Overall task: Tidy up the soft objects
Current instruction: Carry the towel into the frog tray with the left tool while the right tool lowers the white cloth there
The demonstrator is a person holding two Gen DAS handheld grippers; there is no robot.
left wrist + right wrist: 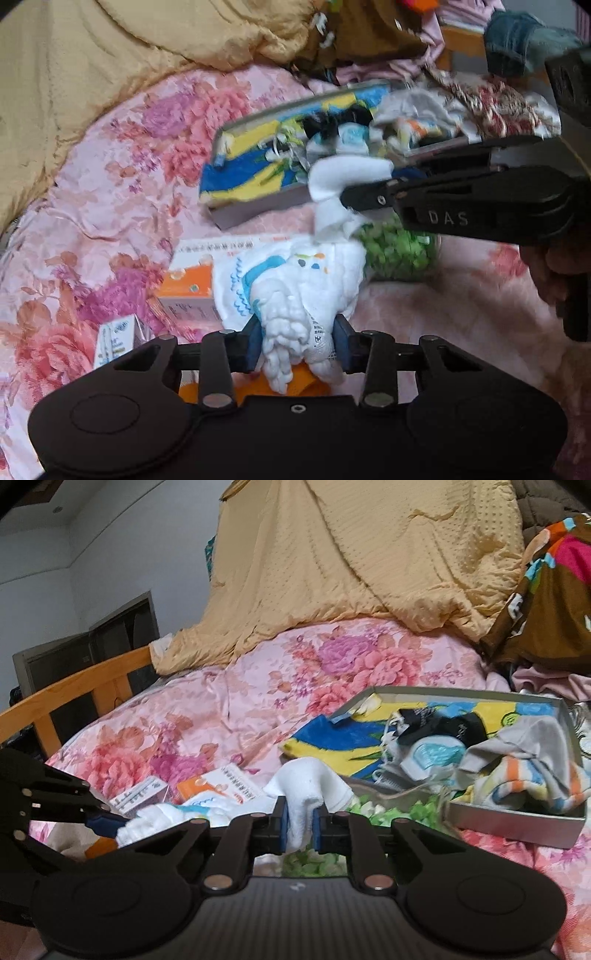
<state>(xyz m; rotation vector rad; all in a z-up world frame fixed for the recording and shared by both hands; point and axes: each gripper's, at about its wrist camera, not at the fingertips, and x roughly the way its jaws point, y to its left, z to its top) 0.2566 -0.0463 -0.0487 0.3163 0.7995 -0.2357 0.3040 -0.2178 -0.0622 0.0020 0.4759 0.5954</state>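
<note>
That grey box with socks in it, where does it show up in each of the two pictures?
Left wrist view: the box lies upper centre, tilted, beyond the white cloth that the left gripper pinches.
Right wrist view: the box sits at the right, beyond and to the right of the right gripper.
Shared landmark: the pink floral bedspread under the box in both.

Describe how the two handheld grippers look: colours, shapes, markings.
Both are matte black plastic. The left gripper has a wide body with two round raised discs, linkage bars on silver pivot pins, and blue pads on its fingers. The right gripper is built the same way, also with blue pads; seen from the side, its shell carries pale raised letters "DAS". No cables or sleeves show.
</note>
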